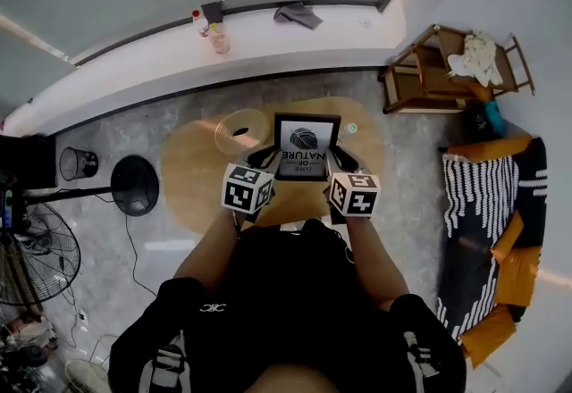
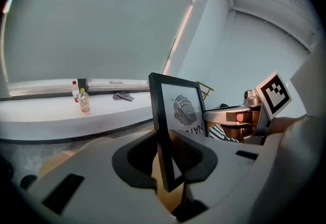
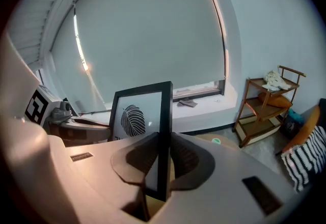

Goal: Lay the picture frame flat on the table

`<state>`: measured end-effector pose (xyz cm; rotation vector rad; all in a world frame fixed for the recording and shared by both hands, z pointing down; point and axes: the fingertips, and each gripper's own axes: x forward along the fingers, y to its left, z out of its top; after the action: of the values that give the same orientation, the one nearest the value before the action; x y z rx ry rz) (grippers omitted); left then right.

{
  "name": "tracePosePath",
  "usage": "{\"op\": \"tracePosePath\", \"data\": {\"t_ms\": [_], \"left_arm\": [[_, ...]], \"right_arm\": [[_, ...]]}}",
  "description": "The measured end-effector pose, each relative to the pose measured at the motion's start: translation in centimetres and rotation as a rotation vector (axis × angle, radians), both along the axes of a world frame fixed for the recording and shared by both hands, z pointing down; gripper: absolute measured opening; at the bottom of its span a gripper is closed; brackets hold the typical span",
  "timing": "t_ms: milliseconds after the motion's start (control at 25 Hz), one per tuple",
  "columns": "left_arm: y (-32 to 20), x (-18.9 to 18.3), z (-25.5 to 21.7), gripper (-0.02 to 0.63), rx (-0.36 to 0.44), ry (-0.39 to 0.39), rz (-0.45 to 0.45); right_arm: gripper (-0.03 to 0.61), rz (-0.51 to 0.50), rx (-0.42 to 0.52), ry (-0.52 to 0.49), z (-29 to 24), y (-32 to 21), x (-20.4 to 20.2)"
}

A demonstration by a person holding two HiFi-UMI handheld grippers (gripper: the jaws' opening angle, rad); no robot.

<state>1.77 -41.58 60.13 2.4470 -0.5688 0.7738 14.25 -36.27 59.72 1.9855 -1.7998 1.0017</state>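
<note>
A black picture frame (image 1: 304, 146) with a leaf print stands nearly upright over the round wooden table (image 1: 192, 177), its face toward me. My left gripper (image 1: 265, 155) is shut on the frame's left edge. My right gripper (image 1: 338, 157) is shut on its right edge. In the left gripper view the frame (image 2: 178, 111) sits edge-on between the jaws of the left gripper (image 2: 165, 154). The right gripper view shows the frame (image 3: 137, 116) pinched the same way in the right gripper (image 3: 162, 159). Whether the frame's bottom edge touches the table is hidden.
A clear glass dish (image 1: 239, 130) lies on the table left of the frame, and a small green object (image 1: 351, 128) to its right. A wooden shelf rack (image 1: 447, 70) and a striped sofa (image 1: 487, 204) stand on the right. Fans (image 1: 36, 257) and a wastebasket (image 1: 79, 163) are on the left. Bottles (image 1: 214, 29) stand on the sill.
</note>
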Motion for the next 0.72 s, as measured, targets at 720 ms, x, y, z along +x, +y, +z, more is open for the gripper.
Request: {"op": "tracePosePath", "data": {"t_ms": [720], "left_arm": [[3.9,-0.7,22.2,0.080,-0.373,-0.186,-0.047]], "right_arm": [[0.086,-0.066,-0.360,-0.103,22.8,2.5,0.0]]}}
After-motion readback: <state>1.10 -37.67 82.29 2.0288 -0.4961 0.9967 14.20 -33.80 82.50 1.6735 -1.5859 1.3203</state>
